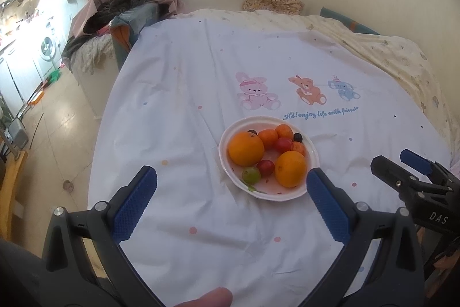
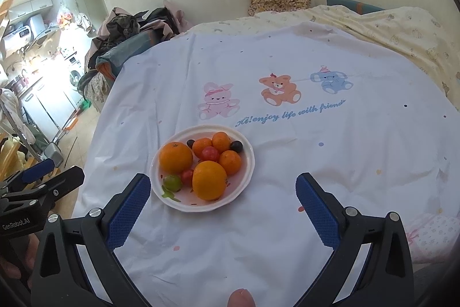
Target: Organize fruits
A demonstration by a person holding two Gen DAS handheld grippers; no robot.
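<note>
White, round, shallow plate (image 1: 312,160) at centre of left wrist view, resting on smooth printed white sheet (image 1: 187,94); holds glossy round oranges (image 1: 246,148), small tangerines, red and green tomatoes. Left gripper (image 1: 231,184) empty, knurled blue pads spread wide. Kitchen with washing machine (image 1: 47,48) at 9 o'clock. From right wrist view: plate (image 2: 247,171) at 10 o'clock of right gripper (image 2: 222,189), jaws wide apart, gripping nothing.
</note>
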